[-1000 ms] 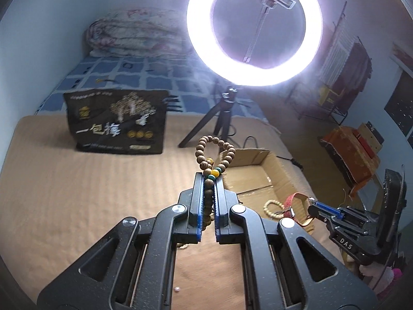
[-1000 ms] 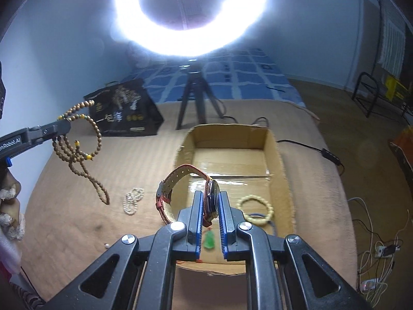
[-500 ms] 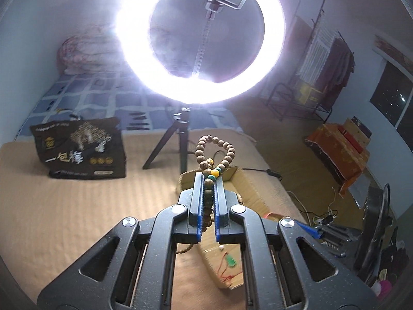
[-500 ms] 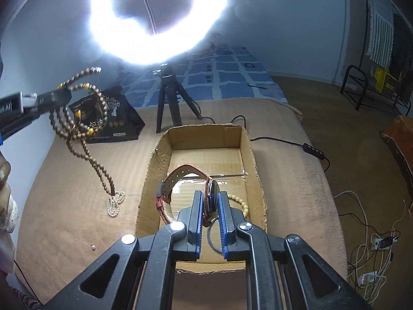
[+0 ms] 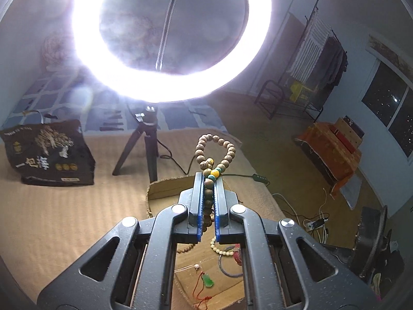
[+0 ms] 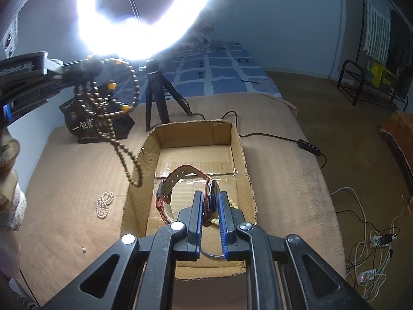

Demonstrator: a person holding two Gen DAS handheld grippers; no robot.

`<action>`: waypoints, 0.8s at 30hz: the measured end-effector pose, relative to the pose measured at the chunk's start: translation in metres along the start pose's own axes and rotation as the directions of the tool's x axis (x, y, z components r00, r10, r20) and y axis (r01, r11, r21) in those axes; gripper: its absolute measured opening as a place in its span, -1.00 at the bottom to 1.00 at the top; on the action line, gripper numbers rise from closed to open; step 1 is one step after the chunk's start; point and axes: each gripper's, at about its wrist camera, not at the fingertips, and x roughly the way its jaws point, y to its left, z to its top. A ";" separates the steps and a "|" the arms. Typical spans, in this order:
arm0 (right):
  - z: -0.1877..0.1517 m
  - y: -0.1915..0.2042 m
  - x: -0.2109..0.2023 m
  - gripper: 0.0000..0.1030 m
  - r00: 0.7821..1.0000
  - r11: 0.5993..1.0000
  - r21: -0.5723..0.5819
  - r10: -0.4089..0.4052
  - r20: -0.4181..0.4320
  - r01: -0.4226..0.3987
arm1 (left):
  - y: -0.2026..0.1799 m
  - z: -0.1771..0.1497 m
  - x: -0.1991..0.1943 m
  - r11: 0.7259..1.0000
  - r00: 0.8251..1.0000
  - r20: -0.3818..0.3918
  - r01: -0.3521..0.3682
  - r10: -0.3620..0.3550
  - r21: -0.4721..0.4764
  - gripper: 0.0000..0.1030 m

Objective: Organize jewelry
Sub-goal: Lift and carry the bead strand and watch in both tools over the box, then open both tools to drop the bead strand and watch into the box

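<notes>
The right gripper (image 6: pixel 209 201) pinches a wristwatch (image 6: pixel 210 201) by its dark case, which stands on edge between the blue pads; the red strap (image 6: pixel 165 196) arches out to the left of the fingers. The watch hangs over the near half of the open cardboard box (image 6: pixel 244 160). In the box beneath it lie a pale bead bracelet (image 6: pixel 233 202), partly hidden by the fingers, and a thin ring-shaped bangle (image 6: pixel 210 255) at the near wall.

The left gripper (image 5: pixel 209 188) is clamped on a strand of wooden prayer beads (image 5: pixel 215 152): one loop stands up past the fingertips, with yellow and green beads right at the tips, and the rest trails down over the box's left wall. Under this gripper, inside the box, a green pendant (image 5: pixel 207 280) on a red cord is visible.

Left of the box, on the tan blanket (image 6: pixel 77 180), lies a small white pearl bracelet (image 6: pixel 104 204). Beyond the box stand a black tripod (image 6: pixel 155 95) carrying a lit ring light (image 6: pixel 144 36) and a dark printed bag (image 5: pixel 49 152).
</notes>
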 end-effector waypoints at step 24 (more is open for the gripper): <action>-0.005 -0.010 0.047 -0.82 0.996 0.999 0.036 0.010 -0.094 -0.007 | 0.023 -0.045 0.070 0.994 0.985 -0.138 -0.100 0.106 0.052 -0.92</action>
